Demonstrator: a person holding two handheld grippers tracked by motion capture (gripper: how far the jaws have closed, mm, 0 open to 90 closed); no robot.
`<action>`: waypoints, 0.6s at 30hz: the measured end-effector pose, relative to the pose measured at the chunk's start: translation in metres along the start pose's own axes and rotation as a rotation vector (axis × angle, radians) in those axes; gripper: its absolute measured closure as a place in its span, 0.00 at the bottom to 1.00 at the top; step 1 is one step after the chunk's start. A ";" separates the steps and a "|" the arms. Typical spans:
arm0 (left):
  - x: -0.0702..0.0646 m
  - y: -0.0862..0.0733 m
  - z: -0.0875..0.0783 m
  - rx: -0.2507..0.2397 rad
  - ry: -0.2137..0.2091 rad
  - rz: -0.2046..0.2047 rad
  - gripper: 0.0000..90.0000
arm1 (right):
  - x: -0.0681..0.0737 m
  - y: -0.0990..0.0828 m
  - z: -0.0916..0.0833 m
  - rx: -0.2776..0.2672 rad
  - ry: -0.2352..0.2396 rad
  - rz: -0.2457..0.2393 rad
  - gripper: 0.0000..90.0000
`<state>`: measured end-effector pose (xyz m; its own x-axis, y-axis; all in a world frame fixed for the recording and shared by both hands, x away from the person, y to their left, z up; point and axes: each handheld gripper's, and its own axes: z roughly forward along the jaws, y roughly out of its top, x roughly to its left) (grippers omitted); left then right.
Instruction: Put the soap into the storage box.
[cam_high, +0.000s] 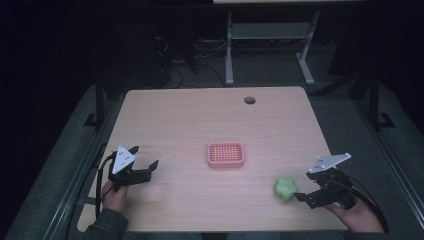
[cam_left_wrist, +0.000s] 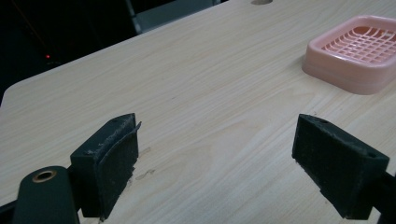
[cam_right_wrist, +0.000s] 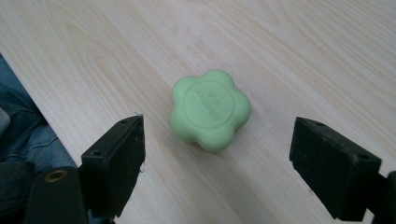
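Right gripper, jaws apart, faces soap near table's front edge; ungrasped. Dish empty. Left gripper apart, idle.

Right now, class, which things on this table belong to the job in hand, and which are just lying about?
In the job:
green flower-shaped soap
right gripper, jaws open around it
pink soap dish, likely its place

Lying about:
left gripper, open, idle
cable hole in the table
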<state>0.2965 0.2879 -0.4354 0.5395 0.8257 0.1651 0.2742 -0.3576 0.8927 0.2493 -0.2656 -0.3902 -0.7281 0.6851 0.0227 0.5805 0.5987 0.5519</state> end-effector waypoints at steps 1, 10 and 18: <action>0.000 0.000 0.000 -0.002 0.002 0.001 0.16 | 0.000 0.001 0.001 0.008 0.003 -0.006 0.20; 0.000 -0.001 0.000 0.022 0.009 0.008 0.16 | 0.001 0.010 0.013 0.024 0.026 0.000 0.19; 0.000 0.000 -0.001 0.013 0.006 0.006 0.16 | 0.000 0.021 0.033 0.115 0.025 -0.017 0.18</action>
<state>0.2955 0.2883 -0.4354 0.5363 0.8262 0.1728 0.2813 -0.3680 0.8863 0.2735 -0.2391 -0.4055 -0.7463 0.6647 0.0357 0.6049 0.6549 0.4529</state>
